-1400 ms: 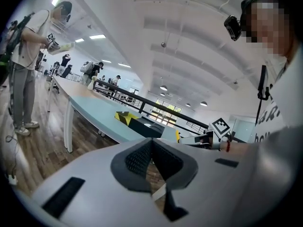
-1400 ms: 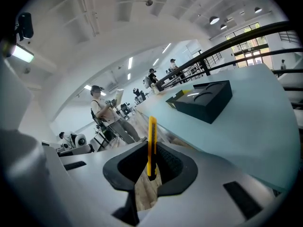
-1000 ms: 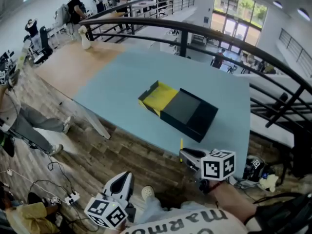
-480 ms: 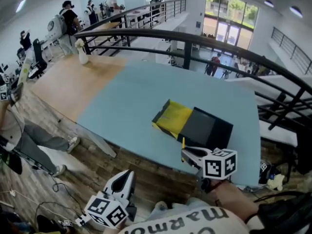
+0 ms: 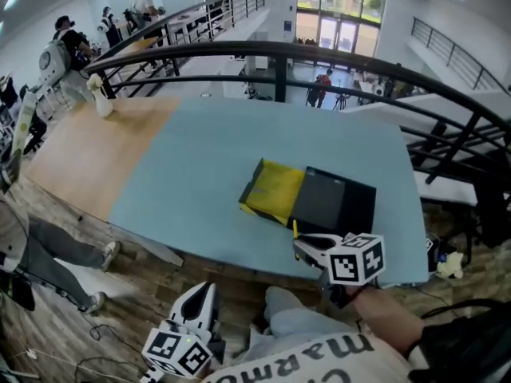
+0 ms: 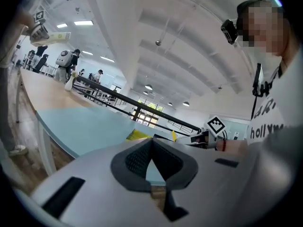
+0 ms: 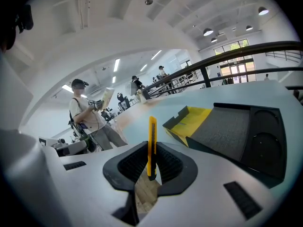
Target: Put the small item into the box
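A black box (image 5: 331, 202) with a yellow inner tray (image 5: 274, 191) pulled out lies on the blue table (image 5: 200, 166); the right gripper view shows the box (image 7: 246, 134) and the tray (image 7: 191, 122) too. My right gripper (image 5: 297, 246) is at the table's near edge just before the box, shut on a thin yellow strip-like item (image 7: 152, 145) that stands upright between the jaws. My left gripper (image 5: 204, 298) hangs low, off the table, and its jaws are shut with nothing between them (image 6: 151, 148).
A black railing (image 5: 319, 58) curves behind the table. A wooden tabletop (image 5: 80, 146) adjoins the blue one on the left, with a white vase (image 5: 101, 102) on it. People stand at the far left and back. Wood floor lies below the near edge.
The view has shifted: the table and box now sit closer and more centred. My right gripper with the yellow item is nearer the box's front edge. The left gripper stays low.
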Tool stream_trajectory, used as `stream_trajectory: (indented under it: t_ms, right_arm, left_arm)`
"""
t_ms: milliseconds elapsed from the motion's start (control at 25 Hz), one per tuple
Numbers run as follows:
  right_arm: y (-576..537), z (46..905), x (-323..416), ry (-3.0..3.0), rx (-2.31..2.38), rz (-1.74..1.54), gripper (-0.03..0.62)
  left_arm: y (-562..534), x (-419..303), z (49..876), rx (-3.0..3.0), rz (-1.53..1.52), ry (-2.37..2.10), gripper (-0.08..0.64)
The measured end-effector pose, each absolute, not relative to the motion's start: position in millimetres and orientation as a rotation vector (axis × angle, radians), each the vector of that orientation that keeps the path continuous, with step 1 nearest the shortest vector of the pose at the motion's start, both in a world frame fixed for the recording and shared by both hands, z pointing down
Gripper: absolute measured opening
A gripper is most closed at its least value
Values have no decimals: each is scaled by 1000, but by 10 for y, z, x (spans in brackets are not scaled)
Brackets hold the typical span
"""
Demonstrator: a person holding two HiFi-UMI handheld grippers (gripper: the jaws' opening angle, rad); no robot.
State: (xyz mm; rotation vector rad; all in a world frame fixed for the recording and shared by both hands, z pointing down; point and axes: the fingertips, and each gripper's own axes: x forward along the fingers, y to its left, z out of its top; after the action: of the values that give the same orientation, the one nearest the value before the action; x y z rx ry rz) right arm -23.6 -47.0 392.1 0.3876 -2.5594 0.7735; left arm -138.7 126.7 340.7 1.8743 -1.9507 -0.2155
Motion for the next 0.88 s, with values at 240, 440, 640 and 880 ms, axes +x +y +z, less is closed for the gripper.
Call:
stream_trajectory:
  t_ms: [240,440,640,880]
  right_arm:
    - [-677,4081,-393,-2533,397,768,69]
    - [-975,4142,-590,-2527,400,798,69]
    - [-1254,3999,-860,-2550,381,804,69]
    - [-1746,4004,-1129,-2540,407,817,69]
  left_arm:
    - [1001,-1533,3548,1895,-201,-1921,2]
    - [776,-1737,3605,1864,-208,-1921,2]
    - [459,-1976,3515,1852,-234,-1911,2]
    - [-63,-2245,3502,1873,-222,-1880,2]
